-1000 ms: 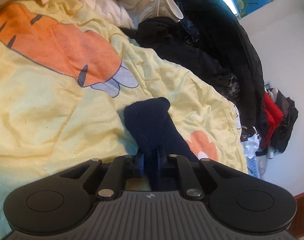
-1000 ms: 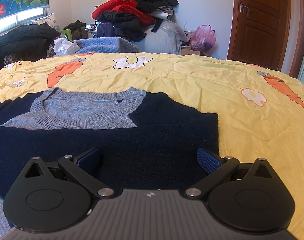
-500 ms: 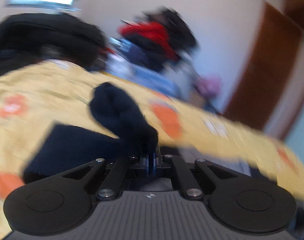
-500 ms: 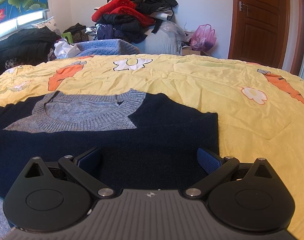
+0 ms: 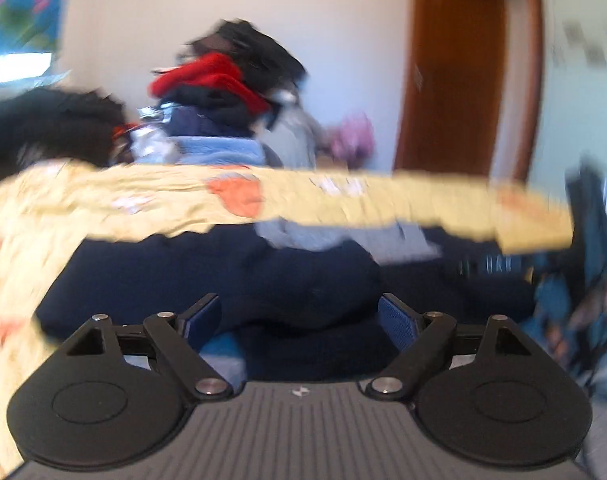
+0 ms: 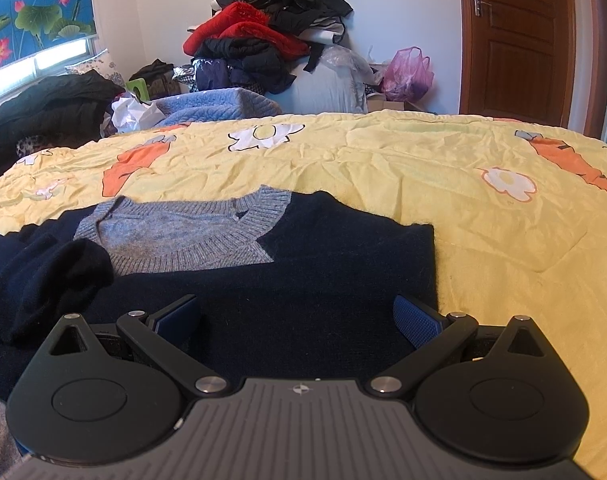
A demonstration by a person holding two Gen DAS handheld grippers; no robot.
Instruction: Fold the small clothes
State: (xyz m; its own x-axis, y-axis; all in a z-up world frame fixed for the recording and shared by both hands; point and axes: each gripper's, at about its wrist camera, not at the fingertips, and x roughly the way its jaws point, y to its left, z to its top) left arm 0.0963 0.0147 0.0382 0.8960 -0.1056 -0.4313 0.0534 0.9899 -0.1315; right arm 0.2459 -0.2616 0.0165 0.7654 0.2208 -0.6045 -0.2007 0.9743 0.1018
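A small navy sweater (image 6: 303, 280) with a grey ribbed collar (image 6: 191, 236) lies flat on the yellow carrot-print bedspread (image 6: 423, 168). Its left sleeve (image 6: 51, 276) lies folded over the body. My right gripper (image 6: 297, 316) is open, low over the sweater's lower part. In the blurred left wrist view my left gripper (image 5: 299, 314) is open over the navy sweater (image 5: 263, 276), with the sleeve lying loose just ahead of it.
A pile of red and black clothes (image 6: 263, 40) is heaped beyond the bed. Black garments (image 6: 43, 108) lie at the far left. A pink bag (image 6: 407, 72) and a wooden door (image 6: 519, 40) stand at the back right.
My left gripper carried the navy sleeve across onto the sweater's body and opened, letting it go. My right gripper stayed open and nearly still.
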